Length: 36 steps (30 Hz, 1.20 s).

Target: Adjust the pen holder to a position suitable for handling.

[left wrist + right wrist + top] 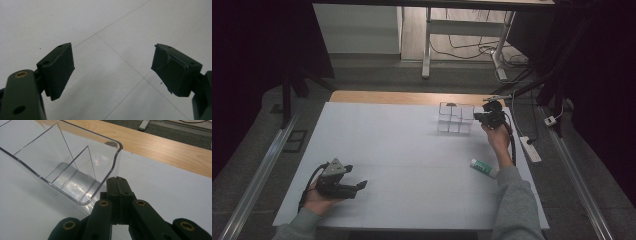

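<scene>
A clear plastic organizer with several compartments stands at the far right of the white table top. In the right gripper view its empty compartments lie just left of my jaws. My right gripper is shut at the organizer's right end, and the thin end wall appears to be pinched between the jaws. My left gripper rests low over the near left of the table, jaws wide open with bare table between them.
A small white and green tube lies on the table near the right forearm. A wooden strip runs along the far edge. Desk legs, cables and a power strip are on the floor beyond.
</scene>
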{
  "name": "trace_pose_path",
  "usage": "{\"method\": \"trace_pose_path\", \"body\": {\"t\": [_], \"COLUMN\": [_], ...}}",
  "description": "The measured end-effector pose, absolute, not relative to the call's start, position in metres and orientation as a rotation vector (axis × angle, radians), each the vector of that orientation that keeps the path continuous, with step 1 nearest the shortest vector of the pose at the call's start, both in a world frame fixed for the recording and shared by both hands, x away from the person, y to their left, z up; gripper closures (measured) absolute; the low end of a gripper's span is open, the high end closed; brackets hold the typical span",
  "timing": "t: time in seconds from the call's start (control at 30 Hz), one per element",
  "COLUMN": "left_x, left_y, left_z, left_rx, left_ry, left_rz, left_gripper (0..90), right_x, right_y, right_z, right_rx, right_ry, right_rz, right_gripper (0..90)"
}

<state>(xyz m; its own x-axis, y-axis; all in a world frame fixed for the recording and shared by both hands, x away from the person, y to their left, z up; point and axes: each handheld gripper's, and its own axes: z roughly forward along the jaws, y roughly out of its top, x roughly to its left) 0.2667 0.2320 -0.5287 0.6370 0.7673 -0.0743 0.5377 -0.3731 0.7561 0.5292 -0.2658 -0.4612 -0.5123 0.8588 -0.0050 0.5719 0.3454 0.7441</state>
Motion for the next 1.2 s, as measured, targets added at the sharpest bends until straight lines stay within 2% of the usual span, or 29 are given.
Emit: {"method": "trace_pose_path", "body": {"t": [1.2], "left_x": [0.266], "left_y": [0.233], "left_z": [-0.529], "left_rx": [2.07], "left_ry": [1.013], "left_rz": [0.372], "left_gripper": [17.4], "right_x": [0.537], "right_y": [-0.212], "right_z": [-0.464], "right_rx": [1.17], "right_ry": [2.268], "right_rz": [0.993], "right_gripper": [89.6]}}
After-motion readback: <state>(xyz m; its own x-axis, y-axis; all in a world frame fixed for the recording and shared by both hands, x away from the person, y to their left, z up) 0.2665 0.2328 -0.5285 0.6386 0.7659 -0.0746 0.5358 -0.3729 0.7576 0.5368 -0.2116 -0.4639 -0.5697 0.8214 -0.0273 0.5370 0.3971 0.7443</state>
